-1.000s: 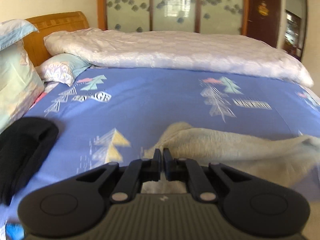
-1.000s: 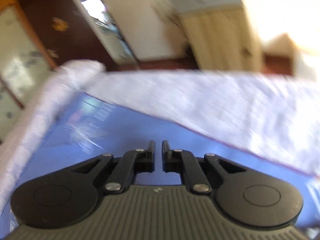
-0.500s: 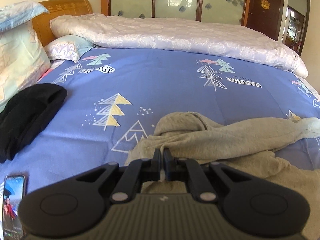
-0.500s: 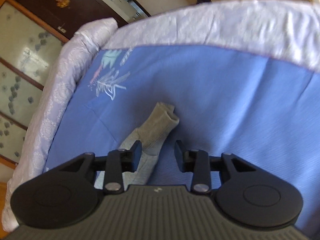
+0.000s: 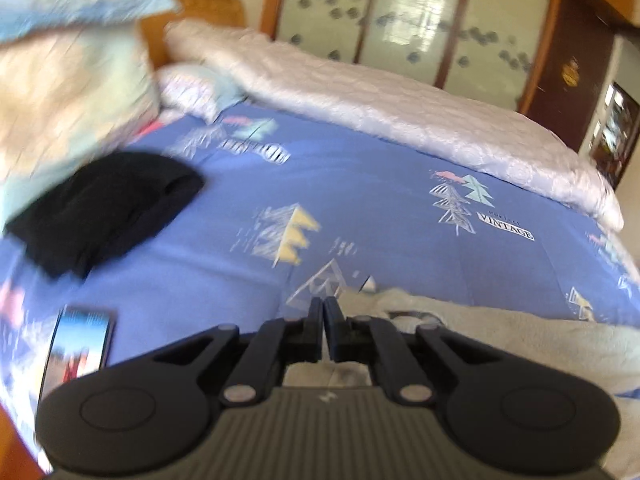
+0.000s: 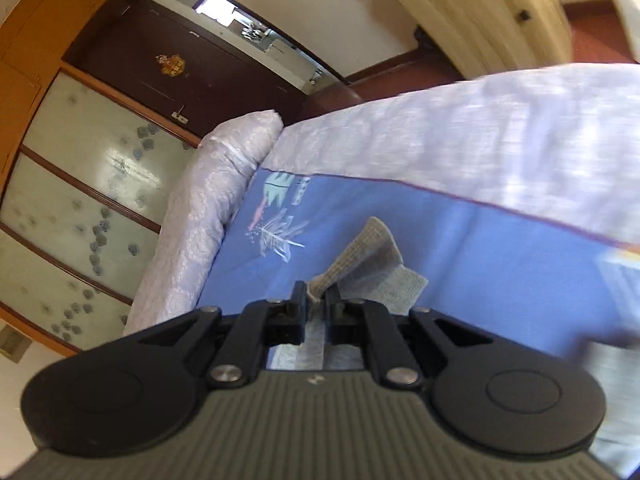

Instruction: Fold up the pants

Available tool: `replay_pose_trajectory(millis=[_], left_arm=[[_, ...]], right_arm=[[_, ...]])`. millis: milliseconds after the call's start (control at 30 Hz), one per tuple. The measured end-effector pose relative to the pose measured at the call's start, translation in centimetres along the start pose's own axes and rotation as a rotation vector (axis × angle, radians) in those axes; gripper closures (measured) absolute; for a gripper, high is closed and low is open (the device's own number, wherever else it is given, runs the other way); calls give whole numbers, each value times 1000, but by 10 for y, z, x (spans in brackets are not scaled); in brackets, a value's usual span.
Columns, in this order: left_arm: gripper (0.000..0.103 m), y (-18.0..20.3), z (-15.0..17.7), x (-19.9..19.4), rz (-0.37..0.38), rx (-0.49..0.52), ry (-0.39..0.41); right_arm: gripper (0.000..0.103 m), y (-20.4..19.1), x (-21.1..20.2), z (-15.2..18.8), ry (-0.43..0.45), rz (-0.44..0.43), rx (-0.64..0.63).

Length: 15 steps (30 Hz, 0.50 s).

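The pants (image 5: 500, 332) are light grey-beige and lie crumpled on the blue patterned bed sheet (image 5: 380, 200), low and to the right in the left wrist view. My left gripper (image 5: 323, 304) is shut at their near edge, with fabric showing under and between its fingers. In the right wrist view a ribbed leg cuff (image 6: 372, 248) of the pants sticks up just beyond my right gripper (image 6: 316, 292). Its jaws are closing, and a strip of the leg fabric is pinched between the pads.
A black folded garment (image 5: 108, 208) lies on the left of the sheet, with a phone (image 5: 80, 348) nearer the bed's edge. Pillows (image 5: 60, 80) stand at the headboard. A white quilt (image 5: 400, 112) runs along the far side, in front of a wardrobe (image 5: 420, 20).
The right gripper opened over the leg cuff, then closed on it and lifted it. The left gripper moved left across the bed, staying shut; the black garment and phone now sit closer to centre.
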State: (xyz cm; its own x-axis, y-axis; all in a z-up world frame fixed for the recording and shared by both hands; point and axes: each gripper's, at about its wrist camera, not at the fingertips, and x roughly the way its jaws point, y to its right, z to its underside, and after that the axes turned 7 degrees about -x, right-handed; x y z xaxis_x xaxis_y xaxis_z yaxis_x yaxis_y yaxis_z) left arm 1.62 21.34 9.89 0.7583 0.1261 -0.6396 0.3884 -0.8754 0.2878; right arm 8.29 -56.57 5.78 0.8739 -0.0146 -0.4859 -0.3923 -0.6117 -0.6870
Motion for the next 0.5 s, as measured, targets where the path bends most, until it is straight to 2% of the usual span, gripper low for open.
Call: replay_pose_trajectory(millis=[100,200,300,333,367,400,467,500], left_arm=[[99,-18,14,-4,14,-36,-69],[92,-24,19,7,51,-128,-170],[73,-18,22,23,129,-223,-241],[57,-14,23,27,147,-238,-253],[45,-8,23,33,161,-251,-259],[42,-1,21,39,174,-253,-263],[25,10,20,58,191,-258,-292],[21,15,20,71,194,-276,-319]], right_arm=[[92,31,-40,18,-22,42,-27],[92,53,-43,42,-69,119,-10],[92,58,-39,55,-61,114,29],[92,55,-36,57,-59,111,31],[91,52,-33,58,-60,112,28],[91,49,-31,58,-63,114,20],[91,41,-27,55,-62,119,4],[91,38,-26,54,-59,116,-3]])
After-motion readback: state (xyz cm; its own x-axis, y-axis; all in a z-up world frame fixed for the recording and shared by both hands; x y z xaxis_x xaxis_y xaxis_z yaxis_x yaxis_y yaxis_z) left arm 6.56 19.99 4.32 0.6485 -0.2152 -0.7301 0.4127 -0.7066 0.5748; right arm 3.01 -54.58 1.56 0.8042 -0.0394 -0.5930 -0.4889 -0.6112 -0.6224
